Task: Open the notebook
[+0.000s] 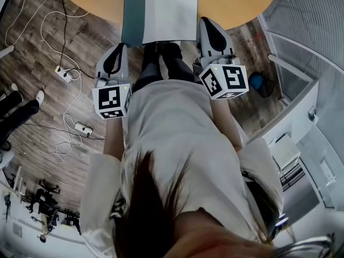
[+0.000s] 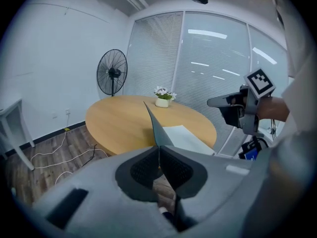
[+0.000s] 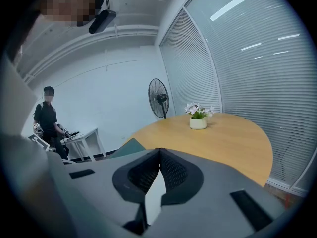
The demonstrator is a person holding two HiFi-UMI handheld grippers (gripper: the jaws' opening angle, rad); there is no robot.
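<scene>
Round table (image 1: 236, 4) at top of head view, notebook (image 1: 161, 15) hanging over its near edge. Left tongs (image 2: 159, 148) pinched tight on the raised grey cover (image 2: 154, 123), right tongs (image 3: 159, 151) clamped on the white page (image 3: 153, 192). Risk: pulling them apart tears the page at the spine, or the thin cover slips the pinch and flops shut.

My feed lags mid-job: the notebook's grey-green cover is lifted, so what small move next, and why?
Probably carry the left gripper a little outward and down. It is shut on the thin grey-green notebook cover, which stands steeply tilted, not flat on the round wooden table. The right gripper is shut on the white page, steadying the rest.
</scene>
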